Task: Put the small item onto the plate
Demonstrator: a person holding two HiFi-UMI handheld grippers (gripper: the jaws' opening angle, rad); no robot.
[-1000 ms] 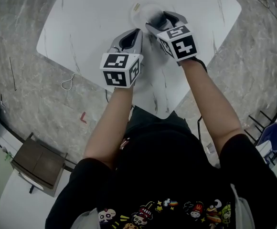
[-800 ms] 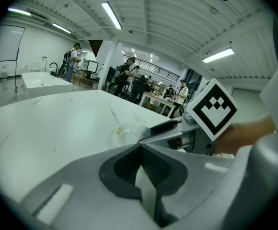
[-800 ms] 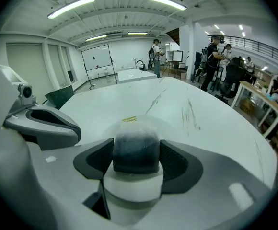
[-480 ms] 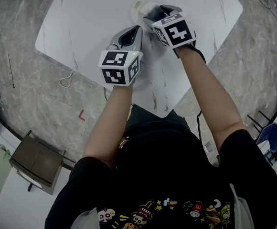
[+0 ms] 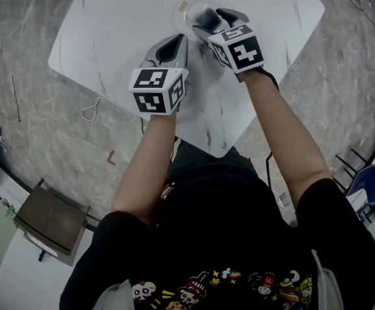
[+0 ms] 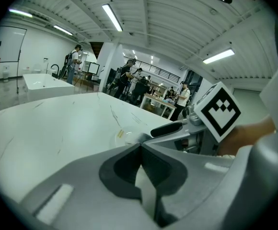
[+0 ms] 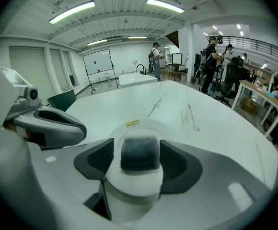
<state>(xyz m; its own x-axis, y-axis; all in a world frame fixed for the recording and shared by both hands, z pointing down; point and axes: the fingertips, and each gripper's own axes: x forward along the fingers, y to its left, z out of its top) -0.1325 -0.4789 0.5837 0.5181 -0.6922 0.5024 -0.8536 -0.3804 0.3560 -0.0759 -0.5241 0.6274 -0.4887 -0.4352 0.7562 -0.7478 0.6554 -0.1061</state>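
Right gripper [image 5: 207, 19] pinched the small dark item [image 7: 139, 152] over the clear plate [image 7: 153, 126], which was mostly hidden beneath; left gripper [image 6: 140, 146] jaws pressed together, empty

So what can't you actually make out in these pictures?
- Dark block, right gripper view: only its top shows between the jaws, so what it is remains unclear.
- Plate, head view: mostly covered by the right gripper, so I can't tell whether the block touches it.
- Sticker on the plate: the print is too small to read in every view.
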